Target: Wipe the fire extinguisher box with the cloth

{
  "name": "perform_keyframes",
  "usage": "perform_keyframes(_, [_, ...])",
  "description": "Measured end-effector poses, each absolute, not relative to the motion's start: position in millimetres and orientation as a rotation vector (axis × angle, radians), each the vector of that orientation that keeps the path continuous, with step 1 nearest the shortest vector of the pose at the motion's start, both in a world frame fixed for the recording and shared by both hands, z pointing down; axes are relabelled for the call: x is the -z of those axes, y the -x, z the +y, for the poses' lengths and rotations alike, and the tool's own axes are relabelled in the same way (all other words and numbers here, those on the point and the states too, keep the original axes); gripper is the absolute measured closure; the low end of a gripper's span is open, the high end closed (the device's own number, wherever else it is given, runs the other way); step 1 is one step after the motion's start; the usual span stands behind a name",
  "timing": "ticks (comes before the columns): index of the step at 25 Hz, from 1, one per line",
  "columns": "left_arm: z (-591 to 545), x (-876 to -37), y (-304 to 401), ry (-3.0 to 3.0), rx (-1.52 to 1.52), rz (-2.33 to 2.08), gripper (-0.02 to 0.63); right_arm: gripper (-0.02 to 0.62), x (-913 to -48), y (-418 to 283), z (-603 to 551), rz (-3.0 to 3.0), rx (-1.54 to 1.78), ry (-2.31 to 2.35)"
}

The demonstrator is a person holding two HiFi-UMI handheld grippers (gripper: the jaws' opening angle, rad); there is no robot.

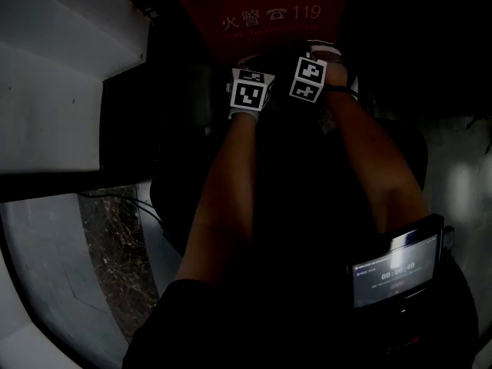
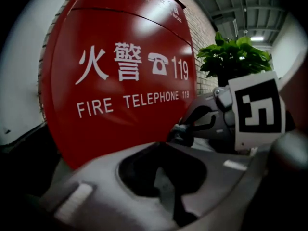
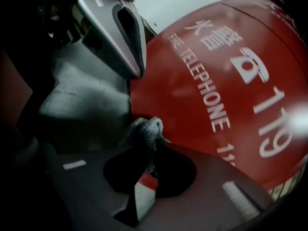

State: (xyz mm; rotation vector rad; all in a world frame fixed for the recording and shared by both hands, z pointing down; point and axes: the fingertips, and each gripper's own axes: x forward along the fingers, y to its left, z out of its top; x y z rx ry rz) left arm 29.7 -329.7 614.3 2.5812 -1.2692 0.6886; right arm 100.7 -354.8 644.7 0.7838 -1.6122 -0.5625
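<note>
Left gripper and right gripper were grey-bodied; white cubes with black square markers topped them at twelve o'clock

Red fire extinguisher box, white lettering; grey cloth bunched just before it.

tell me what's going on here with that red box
A person holds a hand-held gripper in each hand, side by side in front of the red fire extinguisher box. The right hand-held gripper is shut on a grey cloth, which bunches out past its tips close to the box's front; whether it touches the box is unclear. The left hand-held gripper is shut with nothing in it.
</note>
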Motion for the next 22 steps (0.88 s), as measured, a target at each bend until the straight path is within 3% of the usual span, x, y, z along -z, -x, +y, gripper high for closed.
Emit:
perform_keyframes(17, [-330, -597, -15, -2.507, -0.529, -1.327, 0.603, 0.566, -656, -198, -352, -1.425, 0.303, -0.866])
perform_keyframes(22, [-327, -573, -4, -2.491, -0.388, -1.38, 0.603, 0.566, -617, -161, -340, -1.708, 0.197, -0.966])
